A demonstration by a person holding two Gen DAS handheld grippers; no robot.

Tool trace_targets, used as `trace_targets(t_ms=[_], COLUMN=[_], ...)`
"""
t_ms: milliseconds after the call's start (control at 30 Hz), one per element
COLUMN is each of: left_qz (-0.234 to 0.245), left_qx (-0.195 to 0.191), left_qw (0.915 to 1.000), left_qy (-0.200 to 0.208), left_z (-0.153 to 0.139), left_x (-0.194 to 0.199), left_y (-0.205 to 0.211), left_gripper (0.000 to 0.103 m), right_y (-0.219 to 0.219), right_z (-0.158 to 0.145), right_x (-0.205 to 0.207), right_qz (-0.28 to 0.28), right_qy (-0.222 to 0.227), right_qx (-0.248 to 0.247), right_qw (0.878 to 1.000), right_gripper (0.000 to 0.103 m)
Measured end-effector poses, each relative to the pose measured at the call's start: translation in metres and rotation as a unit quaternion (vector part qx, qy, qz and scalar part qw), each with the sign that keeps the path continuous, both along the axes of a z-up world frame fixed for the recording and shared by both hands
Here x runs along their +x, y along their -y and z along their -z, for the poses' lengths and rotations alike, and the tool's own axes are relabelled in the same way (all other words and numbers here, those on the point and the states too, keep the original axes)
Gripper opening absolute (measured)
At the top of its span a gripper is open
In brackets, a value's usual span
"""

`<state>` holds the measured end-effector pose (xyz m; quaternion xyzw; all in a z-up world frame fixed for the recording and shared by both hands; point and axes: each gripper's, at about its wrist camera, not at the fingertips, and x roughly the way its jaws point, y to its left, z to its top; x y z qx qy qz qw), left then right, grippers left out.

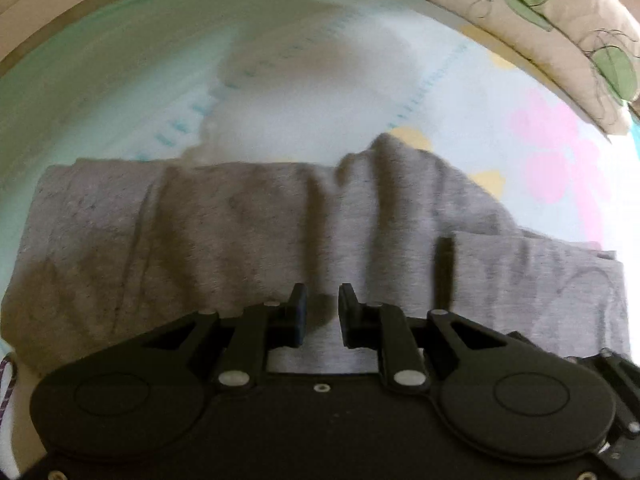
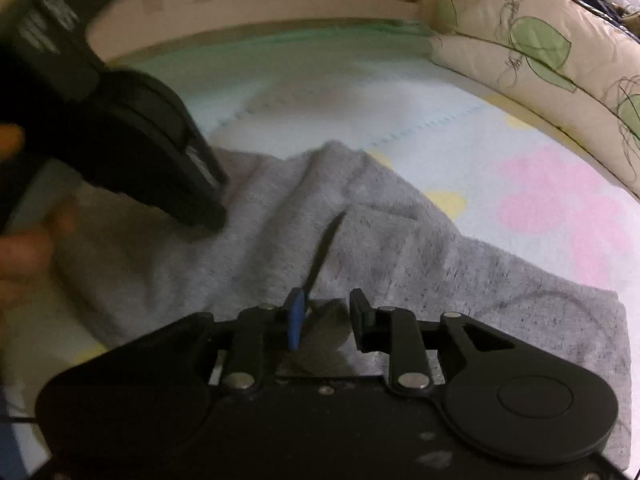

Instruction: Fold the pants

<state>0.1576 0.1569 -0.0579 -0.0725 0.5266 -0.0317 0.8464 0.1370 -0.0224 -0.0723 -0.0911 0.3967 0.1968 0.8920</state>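
Grey pants [image 1: 224, 224] lie folded in a wide band across a pastel mat; they also show in the right wrist view [image 2: 384, 248], rumpled with a raised fold in the middle. My left gripper [image 1: 322, 312] hovers just above the near edge of the pants, jaws apart by a narrow gap, nothing between them. It shows from the side in the right wrist view [image 2: 200, 200], fingers down on the cloth. My right gripper [image 2: 326, 320] is over the pants' near edge, jaws apart, with only cloth below. A thin dark strip [image 2: 324, 256] lies on the cloth ahead of it.
The mat [image 1: 460, 92] has pink and yellow flower prints and a green border. A beige cushion with green leaf prints [image 2: 540, 52] lines the far right side. A beige wall or bed frame [image 2: 280, 4] runs along the back.
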Motion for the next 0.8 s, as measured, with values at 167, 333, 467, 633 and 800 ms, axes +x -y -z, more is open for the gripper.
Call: trace_targets(t_ms=[167,333,467,633,800], left_qz=[0.040,0.097,0.145,0.196,0.206], left_qx=[-0.014,-0.028,-0.026,0.023,0.034], left_qw=[0.9989,0.9947,0.9891,0.9803,0.9779], left_qy=[0.019,0.019,-0.009,-0.016,-0.013], left_z=[-0.012,-0.013,0.003,0.027,0.028], left_x=[-0.002,-0.007,-0.012,-0.037,-0.043], left_y=[0.033,0.072,0.094,0.107,0.111], left_gripper=[0.041,0.045,0.046,0.046,0.046], right_y=[0.052,0.136,0.204,0.265,0.281], right_z=[-0.038,-0.054,-0.052,-0.038,-0.018], right_x=[-0.006,-0.003,-0.004,-0.013,-0.013], right_qz=[0.026,0.129,0.215,0.277,0.288], right_qy=[0.004,-0.030,-0.052,-0.100,-0.128], right_qx=[0.050,0.102,0.107,0.121,0.129], right_qw=[0.998,0.986,0.970,0.948,0.940], right_gripper=[0.034,0.034,0.035,0.037,0.037])
